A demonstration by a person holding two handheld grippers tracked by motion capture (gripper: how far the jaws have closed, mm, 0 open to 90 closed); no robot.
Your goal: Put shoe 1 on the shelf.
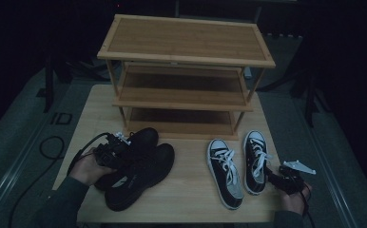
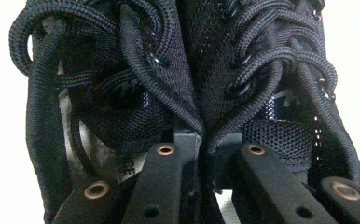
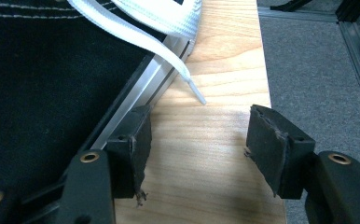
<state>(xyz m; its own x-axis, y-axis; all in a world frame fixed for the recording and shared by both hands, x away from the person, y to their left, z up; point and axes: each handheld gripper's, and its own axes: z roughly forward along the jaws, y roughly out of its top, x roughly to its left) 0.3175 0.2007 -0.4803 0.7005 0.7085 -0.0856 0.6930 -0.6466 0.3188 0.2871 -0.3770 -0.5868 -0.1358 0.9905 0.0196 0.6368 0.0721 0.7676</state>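
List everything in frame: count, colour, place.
black shoes: 2, black, table's left front, side by side
sneakers: 2, black with white laces and toe caps, table's right front
shoe rack: 1, light wood, three shelves, back of table
table: 1, light wood
left gripper: 1, black, jaws closed where the two black shoes meet
right gripper: 1, black, jaws open over the table beside the right sneaker

Rack (image 1: pixel 186 42) at the counter's (image 1: pixel 191 199) back; boots (image 1: pixel 139 166) front left, sneakers (image 1: pixel 238 166) front right.
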